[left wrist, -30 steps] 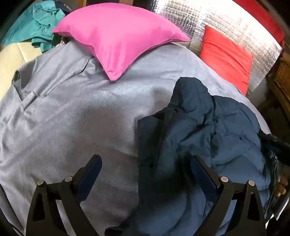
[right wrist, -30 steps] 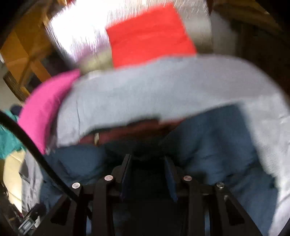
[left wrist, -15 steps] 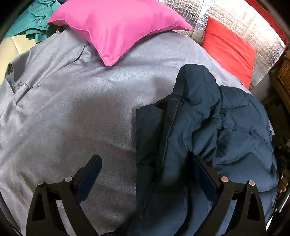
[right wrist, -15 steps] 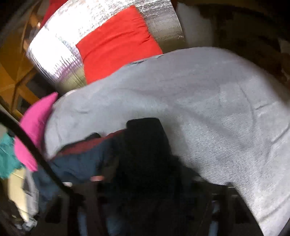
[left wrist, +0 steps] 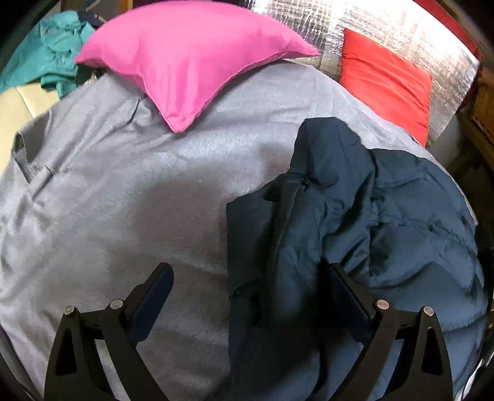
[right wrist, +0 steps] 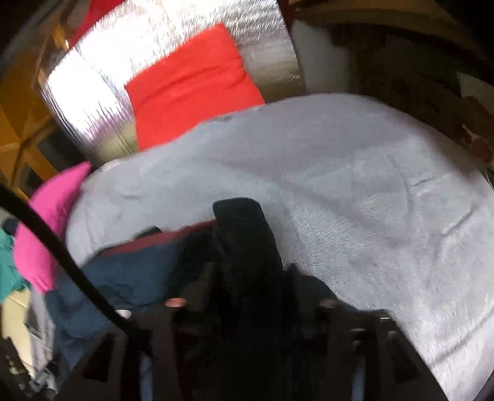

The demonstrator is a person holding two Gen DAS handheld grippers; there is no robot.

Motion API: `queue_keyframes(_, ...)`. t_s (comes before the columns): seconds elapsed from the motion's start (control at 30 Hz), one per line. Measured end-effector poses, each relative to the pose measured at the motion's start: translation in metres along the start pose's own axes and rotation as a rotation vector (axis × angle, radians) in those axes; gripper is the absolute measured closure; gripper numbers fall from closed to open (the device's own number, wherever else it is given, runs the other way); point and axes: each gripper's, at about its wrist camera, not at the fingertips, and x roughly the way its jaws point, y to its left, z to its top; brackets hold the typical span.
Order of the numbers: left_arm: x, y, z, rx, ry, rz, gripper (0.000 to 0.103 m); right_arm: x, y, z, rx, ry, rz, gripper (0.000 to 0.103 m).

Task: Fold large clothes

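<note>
A navy puffer jacket (left wrist: 355, 222) lies in a rumpled heap on the right half of a bed covered with a grey woven sheet (left wrist: 129, 209). Its quilted shell is matte and softly creased, with stitched channels showing on the far right, and a flat front panel with a long straight edge falls toward the camera. In the right wrist view a strip of maroon lining (right wrist: 160, 242) shows along one edge, and a dark flap of the jacket rises up the middle.

The left gripper (left wrist: 247, 296) hangs over the jacket's near edge with its jaws spread wide, the right finger against the cloth, nothing pinched. The right gripper (right wrist: 250, 305) is buried in dark fabric and blurred; its jaws have just been opening, cloth apparently lying between them, though a grip cannot be told.

A glossy pink pillow (left wrist: 191, 58) rests on the sheet behind, a red cushion (left wrist: 386, 80) leans on crinkled silver foil (left wrist: 386, 27), and a teal garment (left wrist: 46, 58) lies far left.
</note>
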Motion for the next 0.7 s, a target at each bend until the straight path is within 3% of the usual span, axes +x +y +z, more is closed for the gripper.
queue_keyframes(0.1, -0.022, -0.007, -0.001, 0.048, -0.052, 0.004, 0.004, -0.038, -0.008, -0.008, 0.0, -0.093, 0.005, 0.041)
queue_keyframes(0.17, -0.039, -0.014, -0.004, 0.085, -0.091, -0.011, 0.004, -0.057, -0.01, -0.019, -0.029, -0.099, -0.002, 0.045)
queue_keyframes(0.23, -0.051, -0.021, -0.008, 0.118, -0.109, -0.034, 0.004, -0.071, -0.008, -0.033, -0.079, -0.089, -0.008, 0.063)
queue_keyframes(0.3, -0.061, -0.03, -0.015, 0.154, -0.111, -0.063, 0.004, -0.086, -0.005, -0.051, -0.134, -0.07, -0.012, 0.064)
queue_keyframes(0.47, -0.059, -0.041, -0.036, 0.218, -0.064, -0.05, 0.004, -0.111, 0.005, -0.1, -0.173, -0.046, 0.05, 0.064)
queue_keyframes(0.57, -0.046, -0.041, -0.043, 0.25, -0.021, -0.016, 0.004, -0.105, 0.004, -0.118, -0.18, 0.007, 0.035, 0.064)
queue_keyframes(0.7, -0.029, -0.029, -0.046, 0.191, 0.055, -0.082, 0.004, -0.087, 0.004, -0.131, -0.192, 0.031, 0.006, 0.063)
